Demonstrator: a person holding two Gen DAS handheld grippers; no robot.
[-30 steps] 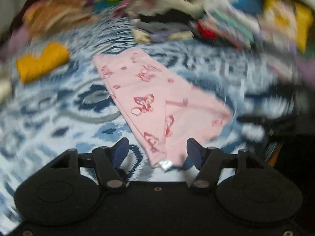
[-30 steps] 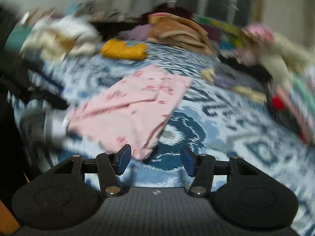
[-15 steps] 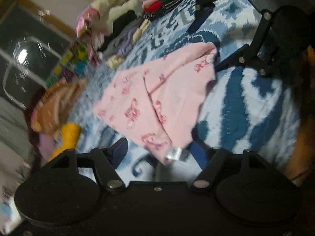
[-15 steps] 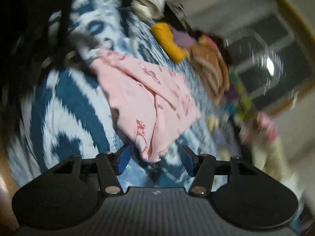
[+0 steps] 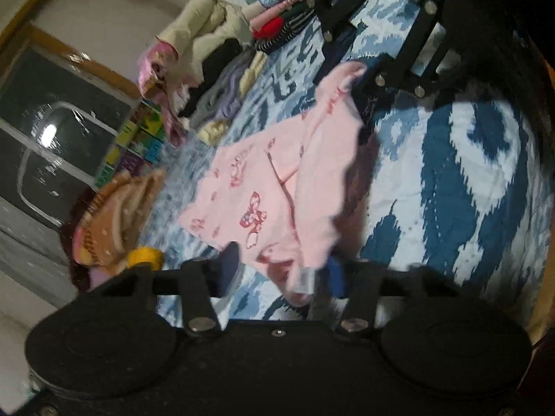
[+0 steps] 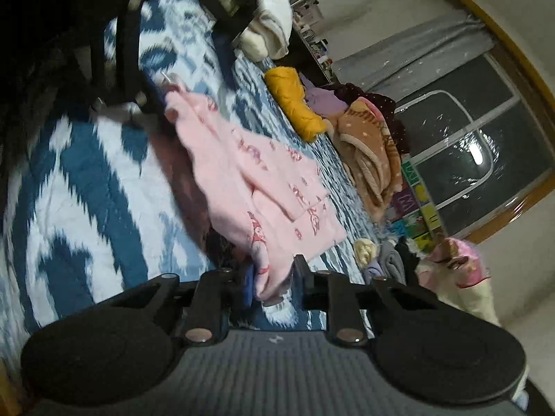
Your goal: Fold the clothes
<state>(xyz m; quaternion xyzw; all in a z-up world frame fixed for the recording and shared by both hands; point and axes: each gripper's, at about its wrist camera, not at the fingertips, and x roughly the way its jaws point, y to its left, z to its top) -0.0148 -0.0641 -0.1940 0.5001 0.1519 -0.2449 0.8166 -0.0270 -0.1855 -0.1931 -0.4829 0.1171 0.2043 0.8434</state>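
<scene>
A pink garment with red prints (image 5: 277, 187) lies on the blue and white patterned bedspread (image 5: 451, 180), its near edge raised. My left gripper (image 5: 282, 272) stands around the corner with the white label; its fingers are still apart. My right gripper (image 6: 274, 277) has closed in on the opposite corner of the pink garment (image 6: 256, 187), and cloth fills the narrow gap between its fingers. Each gripper shows in the other's view, at the garment's far corner.
Stacks of folded clothes (image 5: 274, 3) and a cream heap (image 5: 208, 24) lie along one side of the bed. A yellow garment (image 6: 295, 100) and a brown dotted blanket (image 6: 374, 159) lie on the other side. A dark window (image 6: 478, 145) stands behind.
Both grippers rolled sideways and came down onto the near corners of the pink garment. The right fingers have closed on the cloth, and the garment's edge has lifted.
</scene>
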